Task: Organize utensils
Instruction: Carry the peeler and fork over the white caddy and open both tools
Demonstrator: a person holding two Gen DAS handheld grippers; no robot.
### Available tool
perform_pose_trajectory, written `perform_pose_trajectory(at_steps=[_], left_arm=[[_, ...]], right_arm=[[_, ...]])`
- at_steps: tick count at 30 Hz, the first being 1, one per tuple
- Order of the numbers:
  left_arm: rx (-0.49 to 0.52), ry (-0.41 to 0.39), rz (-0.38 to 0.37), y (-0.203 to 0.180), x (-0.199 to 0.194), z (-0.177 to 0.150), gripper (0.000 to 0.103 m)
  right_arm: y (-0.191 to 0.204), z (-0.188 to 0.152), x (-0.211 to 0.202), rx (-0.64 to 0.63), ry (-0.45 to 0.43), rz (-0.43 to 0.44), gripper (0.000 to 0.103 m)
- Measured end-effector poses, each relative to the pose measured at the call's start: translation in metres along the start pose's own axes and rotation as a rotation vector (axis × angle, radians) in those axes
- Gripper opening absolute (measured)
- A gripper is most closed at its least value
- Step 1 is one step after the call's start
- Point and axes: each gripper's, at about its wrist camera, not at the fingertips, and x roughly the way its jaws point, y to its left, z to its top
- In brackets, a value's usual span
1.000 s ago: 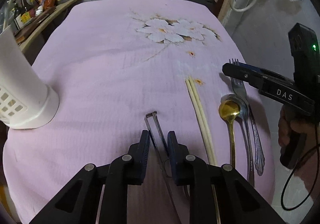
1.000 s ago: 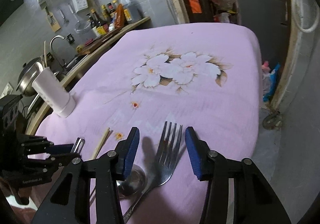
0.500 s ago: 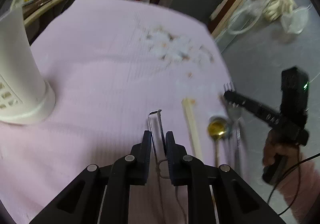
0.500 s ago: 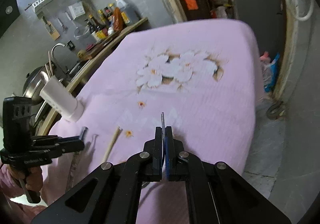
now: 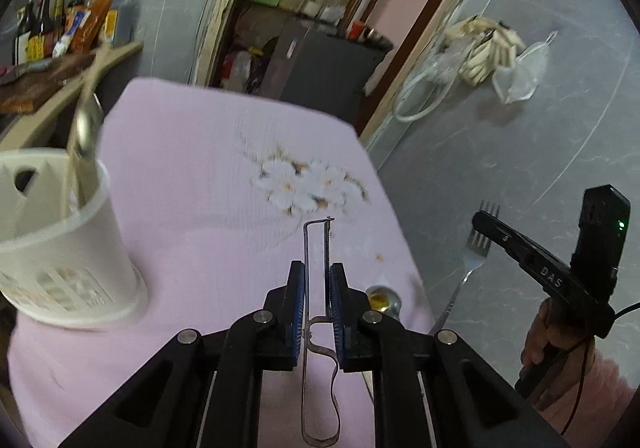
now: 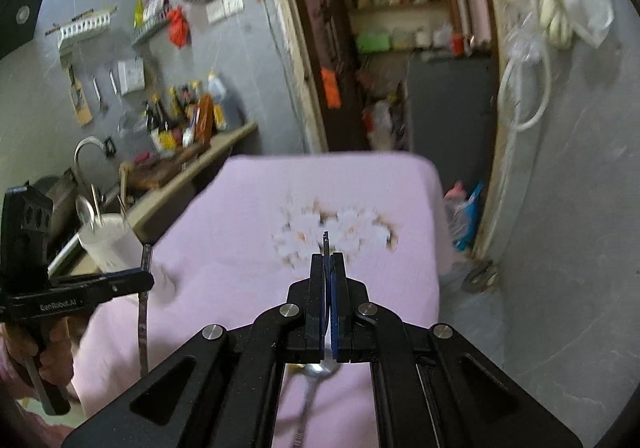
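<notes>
My left gripper (image 5: pixel 317 290) is shut on a thin metal peeler (image 5: pixel 316 248) and holds it above the pink tablecloth (image 5: pixel 200 207). It also shows in the right wrist view (image 6: pixel 143 288). My right gripper (image 6: pixel 328 268) is shut on a steel fork (image 5: pixel 478 244), held edge-on, its tip (image 6: pixel 326 242) poking past the jaws. A white utensil holder (image 5: pixel 60 244) stands at the left with a spoon (image 5: pixel 86 143) in it. A gold spoon (image 5: pixel 378 302) and a silver spoon (image 6: pixel 320 370) lie on the cloth below.
A side counter with sauce bottles (image 5: pixel 68 23) runs along the left. The table's right edge (image 5: pixel 404 248) drops to the grey floor. A doorway with a dark cabinet (image 5: pixel 320 67) is behind the table.
Both grippers have risen from the table with their utensils. The left one lifted the peeler; the right one closed on the fork and lifted it. The holder now appears closer on the left.
</notes>
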Motion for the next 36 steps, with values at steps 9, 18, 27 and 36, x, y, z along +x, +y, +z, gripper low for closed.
perform_pose_trajectory(at_steps=[9, 18, 27, 36], left_arm=[[0.007, -0.166, -0.008, 0.037, -0.071, 0.046, 0.012], [-0.009, -0.353, 0.085, 0.106, -0.14, 0.085, 0.012], [-0.038, -0.46, 0.22, 0.173, -0.163, 0.103, 0.012], [-0.018, -0.469, 0.261, 0.195, -0.143, 0.09, 0.012]], right_arm=[[0.088, 0.054, -0.031, -0.032, -0.179, 0.003, 0.002], [0.205, 0.087, -0.019, -0.112, -0.319, 0.046, 0.002], [0.29, 0.098, 0.007, -0.258, -0.367, -0.02, 0.002], [0.312, 0.074, 0.041, -0.329, -0.281, -0.064, 0.002]])
